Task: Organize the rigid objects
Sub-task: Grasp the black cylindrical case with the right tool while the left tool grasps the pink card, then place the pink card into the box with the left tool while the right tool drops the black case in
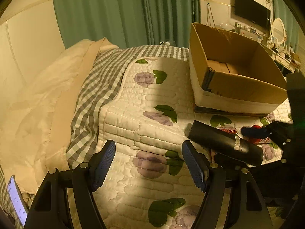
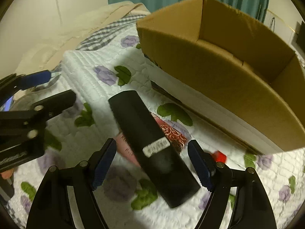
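Note:
A long black cylinder (image 2: 150, 143) with a white label lies on the floral quilt (image 2: 91, 72), between the fingers of my right gripper (image 2: 152, 164), which is open and straddles its near end without clamping it. The same cylinder (image 1: 225, 143) shows at the right of the left wrist view. A red-patterned flat item (image 2: 173, 135) and a small red object (image 2: 220, 155) lie under and beside it. My left gripper (image 1: 148, 164) is open and empty over the quilt, left of the cylinder. An open, empty cardboard box (image 1: 234, 66) stands on the quilt behind.
A grey checked sheet (image 1: 95, 87) and a cream pillow (image 1: 47, 95) lie to the left. A lit phone (image 1: 16, 200) lies at the near left. Green curtains (image 1: 124, 13), a wall TV (image 1: 251, 11) and a cluttered dresser (image 1: 282, 51) are beyond the bed.

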`<act>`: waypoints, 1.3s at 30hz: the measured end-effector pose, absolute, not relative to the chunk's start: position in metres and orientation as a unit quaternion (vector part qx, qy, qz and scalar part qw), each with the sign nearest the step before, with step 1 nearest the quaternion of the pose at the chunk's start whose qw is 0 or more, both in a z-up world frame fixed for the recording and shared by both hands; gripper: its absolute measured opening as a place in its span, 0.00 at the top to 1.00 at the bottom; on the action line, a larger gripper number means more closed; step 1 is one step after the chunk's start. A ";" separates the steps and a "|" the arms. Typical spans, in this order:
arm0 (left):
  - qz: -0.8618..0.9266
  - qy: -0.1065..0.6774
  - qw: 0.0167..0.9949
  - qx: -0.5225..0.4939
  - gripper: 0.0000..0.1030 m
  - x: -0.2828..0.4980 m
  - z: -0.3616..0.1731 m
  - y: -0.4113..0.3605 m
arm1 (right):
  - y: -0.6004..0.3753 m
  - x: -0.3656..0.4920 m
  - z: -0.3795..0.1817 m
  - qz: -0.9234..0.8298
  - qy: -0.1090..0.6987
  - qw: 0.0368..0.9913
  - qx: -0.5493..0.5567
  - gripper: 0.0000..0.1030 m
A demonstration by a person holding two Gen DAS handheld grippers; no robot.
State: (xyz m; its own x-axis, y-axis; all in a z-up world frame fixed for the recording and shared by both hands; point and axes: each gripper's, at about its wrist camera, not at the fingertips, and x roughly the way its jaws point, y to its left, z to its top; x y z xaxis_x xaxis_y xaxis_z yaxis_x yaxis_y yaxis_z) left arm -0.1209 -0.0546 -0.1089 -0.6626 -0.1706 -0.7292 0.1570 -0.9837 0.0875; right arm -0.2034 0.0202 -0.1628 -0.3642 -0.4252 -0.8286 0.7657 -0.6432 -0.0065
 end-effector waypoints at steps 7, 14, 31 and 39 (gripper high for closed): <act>-0.913 -0.005 0.085 0.399 0.27 -0.119 -0.106 -0.054 | 0.030 -0.198 -0.164 -0.797 0.187 0.378 0.432 0.54; -0.912 -0.008 0.066 0.404 0.27 -0.114 -0.100 -0.044 | 0.053 -0.180 -0.149 -0.819 0.182 0.348 0.418 0.58; -0.891 -0.041 -0.041 0.450 0.27 -0.140 -0.134 0.034 | 0.148 -0.188 -0.115 -0.867 0.134 0.267 0.399 0.58; -0.869 -0.049 -0.052 0.489 0.20 -0.180 -0.171 0.054 | 0.152 -0.196 -0.122 -0.859 0.110 0.281 0.414 0.58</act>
State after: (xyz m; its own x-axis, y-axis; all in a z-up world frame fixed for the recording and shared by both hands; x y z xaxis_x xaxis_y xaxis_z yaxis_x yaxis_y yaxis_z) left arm -0.1803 0.0537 -0.1707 -0.5168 0.0421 -0.8551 -0.1382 -0.9898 0.0348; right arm -0.1961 0.1523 -0.1222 -0.4993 -0.3914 -0.7730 0.5729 -0.8184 0.0443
